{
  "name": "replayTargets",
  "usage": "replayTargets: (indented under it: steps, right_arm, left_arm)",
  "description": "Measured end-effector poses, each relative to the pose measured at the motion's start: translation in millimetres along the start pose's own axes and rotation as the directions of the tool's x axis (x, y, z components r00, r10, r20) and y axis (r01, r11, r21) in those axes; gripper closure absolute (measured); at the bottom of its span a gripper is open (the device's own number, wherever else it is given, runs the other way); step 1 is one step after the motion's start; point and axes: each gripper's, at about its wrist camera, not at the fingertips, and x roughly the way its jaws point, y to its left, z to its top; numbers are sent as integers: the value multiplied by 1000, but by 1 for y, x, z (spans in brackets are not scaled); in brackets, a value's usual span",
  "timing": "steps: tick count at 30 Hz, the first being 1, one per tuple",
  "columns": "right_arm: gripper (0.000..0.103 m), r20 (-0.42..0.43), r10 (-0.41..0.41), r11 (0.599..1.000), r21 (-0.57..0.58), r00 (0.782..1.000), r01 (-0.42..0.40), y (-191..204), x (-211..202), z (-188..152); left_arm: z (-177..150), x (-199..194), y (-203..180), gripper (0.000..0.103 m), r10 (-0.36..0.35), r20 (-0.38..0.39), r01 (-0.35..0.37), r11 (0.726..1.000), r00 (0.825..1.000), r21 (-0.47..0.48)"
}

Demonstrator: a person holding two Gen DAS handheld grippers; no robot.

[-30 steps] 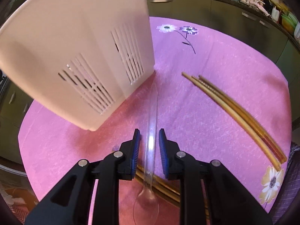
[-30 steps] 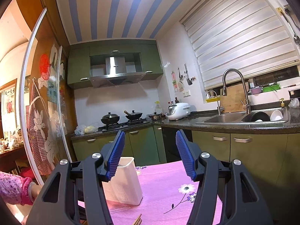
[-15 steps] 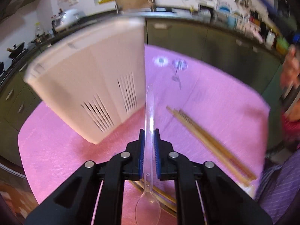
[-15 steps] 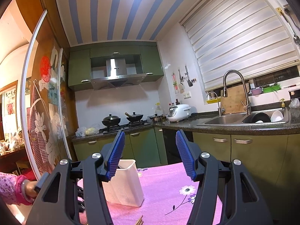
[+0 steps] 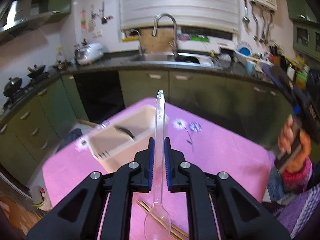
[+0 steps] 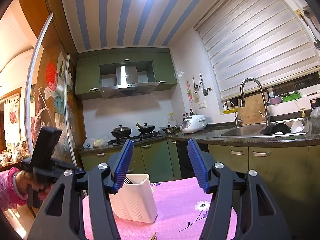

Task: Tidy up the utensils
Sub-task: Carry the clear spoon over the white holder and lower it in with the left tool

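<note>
My left gripper (image 5: 158,143) is shut on a clear plastic spoon (image 5: 159,160). The spoon is held above the pink table, handle pointing forward and bowl toward the camera. The white utensil holder (image 5: 122,138) stands just ahead and to the left, with a dark utensil inside. It also shows in the right wrist view (image 6: 136,198). Wooden chopsticks (image 5: 160,220) lie on the cloth below the spoon's bowl. My right gripper (image 6: 160,164) is open and empty, held high above the table.
The pink flowered tablecloth (image 5: 220,160) covers the table. Green kitchen cabinets (image 5: 190,92) and a sink counter run behind it. The other hand with its gripper handle (image 5: 296,150) shows at the right edge. A chopstick tip (image 6: 153,237) shows at the bottom of the right wrist view.
My left gripper closed on the spoon and lifted it off the cloth, tilting up so the holder's open top now shows. The right gripper stayed open and nearly still.
</note>
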Motion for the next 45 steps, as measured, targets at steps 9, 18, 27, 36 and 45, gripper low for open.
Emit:
replayTargets:
  steps: [9,18,27,36,45]
  right_arm:
    - [46,5,-17,1000,-1,1000,17,-3,-2,4]
    - [46,9,-40,999,6,999,40,-10,-6,7]
    - [46,5,-45,999,20,999,45,-13,-7,7]
    - [46,-4,-33,999,1,999,33,-2,-5,10]
    - [46,-36,-24,999,-25,999,23,10,-2,6]
  left_arm:
    - [59,2,57,94,136,198,-101,979,971,-177]
    - [58,56,88,94,301,244,-211,918,922,-335]
    - [46,88,69,94,307,219,-244,930,926,-273]
    - [23,97,66,93,285,174,-239,940,943,-244]
    - [-1,101,64,66,257,151,-213,943,955,-256]
